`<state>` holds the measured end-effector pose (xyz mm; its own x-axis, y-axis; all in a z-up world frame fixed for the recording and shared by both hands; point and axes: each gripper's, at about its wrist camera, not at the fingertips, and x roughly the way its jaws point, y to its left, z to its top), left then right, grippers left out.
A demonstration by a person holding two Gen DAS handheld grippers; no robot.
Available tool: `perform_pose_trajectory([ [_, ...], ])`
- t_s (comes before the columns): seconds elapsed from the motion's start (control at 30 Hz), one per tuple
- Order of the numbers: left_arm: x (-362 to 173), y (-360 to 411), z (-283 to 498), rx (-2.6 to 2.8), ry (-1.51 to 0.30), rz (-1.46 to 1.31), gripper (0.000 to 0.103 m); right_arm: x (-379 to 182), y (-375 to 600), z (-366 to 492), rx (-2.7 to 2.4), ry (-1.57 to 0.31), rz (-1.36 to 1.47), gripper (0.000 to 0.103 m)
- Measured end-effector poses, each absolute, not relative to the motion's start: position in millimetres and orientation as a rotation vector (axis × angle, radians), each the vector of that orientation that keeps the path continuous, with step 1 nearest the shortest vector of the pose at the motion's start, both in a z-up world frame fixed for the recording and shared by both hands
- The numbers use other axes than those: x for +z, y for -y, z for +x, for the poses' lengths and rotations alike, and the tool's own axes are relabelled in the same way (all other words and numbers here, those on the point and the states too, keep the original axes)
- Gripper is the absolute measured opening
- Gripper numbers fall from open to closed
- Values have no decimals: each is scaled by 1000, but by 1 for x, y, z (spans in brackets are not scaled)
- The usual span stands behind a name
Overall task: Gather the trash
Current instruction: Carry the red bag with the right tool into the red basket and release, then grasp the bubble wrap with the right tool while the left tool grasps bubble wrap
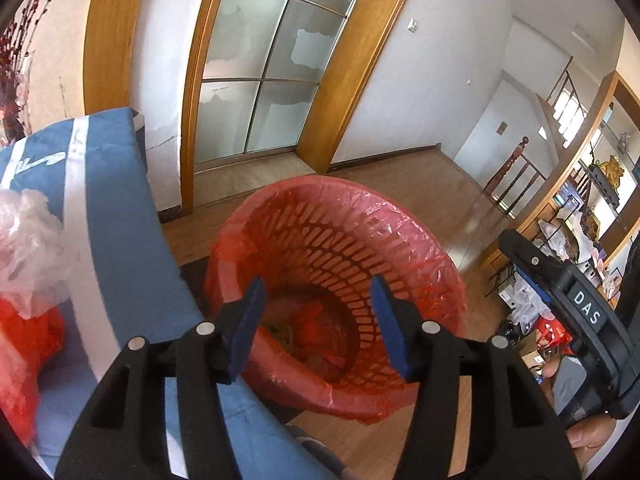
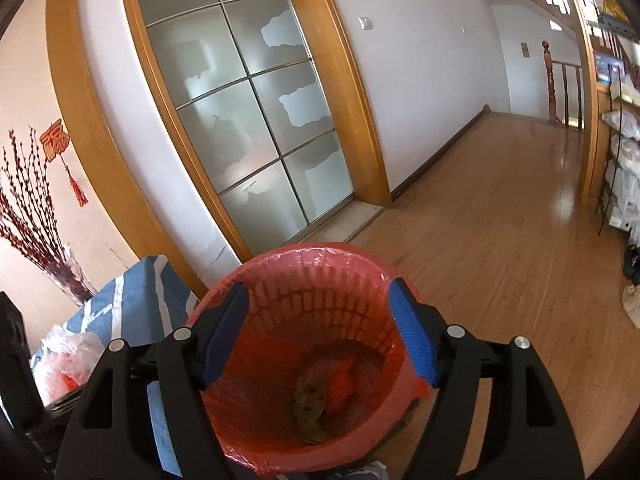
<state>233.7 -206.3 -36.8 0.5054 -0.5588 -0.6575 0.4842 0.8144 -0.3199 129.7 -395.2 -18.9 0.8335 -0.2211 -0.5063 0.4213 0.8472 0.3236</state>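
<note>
Two hand-held grippers are held above a red mesh wastebasket [image 2: 312, 344], which stands on a wooden floor [image 2: 500, 220] just beside a blue cloth-covered surface [image 1: 120, 208]. A tall frosted glass door [image 2: 248, 112] in a wooden frame fills the wall behind. The basket is lined with a thin red plastic bag [image 1: 404, 232] folded over its rim, and crumpled scraps [image 2: 316, 396], brownish and red, are seen at its bottom. On the blue surface, more rubbish is left: a clear crumpled plastic bag [image 1: 28, 240] lying on a red plastic bag [image 1: 24, 344]. The left gripper [image 1: 316, 328] is seen with its blue pads [image 1: 248, 328] standing apart and nothing between them, aimed down into the basket mouth. The right gripper [image 2: 320, 336] is likewise spread wide and empty, framing the basket opening; its body is also visible at the right edge of the left wrist view. The step in hand is judged to be a release over the basket, with further collecting still to be done. To do it well, both grippers should be kept centred over the opening until anything dropped has cleared the rim, and the loose liner edge should not be snagged when the grippers are lifted away. The thin bags on the blue surface are likely to crumple and slip, so a firm pinch on a bunched fold would be wise.
</note>
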Motion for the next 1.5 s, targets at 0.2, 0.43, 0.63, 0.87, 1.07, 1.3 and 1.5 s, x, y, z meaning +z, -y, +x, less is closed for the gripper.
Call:
perform_pose_trajectory([
  [0.2,-28,180,207,-577,-782,-60,60,-13,380,129,-351,-476,358,73],
  [0.43,-7,133,180,-488,-697,-32,64,-9,351,134,-258,-489,310,73],
  [0.63,8,74,164,-359,-645,-54,65,-7,315,141,-165,-511,273,73],
  [0.87,10,0,155,-180,-617,-93,66,-7,259,164,-13,-545,231,70],
  [1.07,3,-67,158,-7,-623,-146,66,-7,205,198,141,-586,211,63],
  [1.3,0,-116,180,100,-622,-185,66,-17,149,242,239,-637,154,60],
  [1.5,-7,-133,200,112,-637,-196,66,-38,134,278,250,-731,138,60],
])
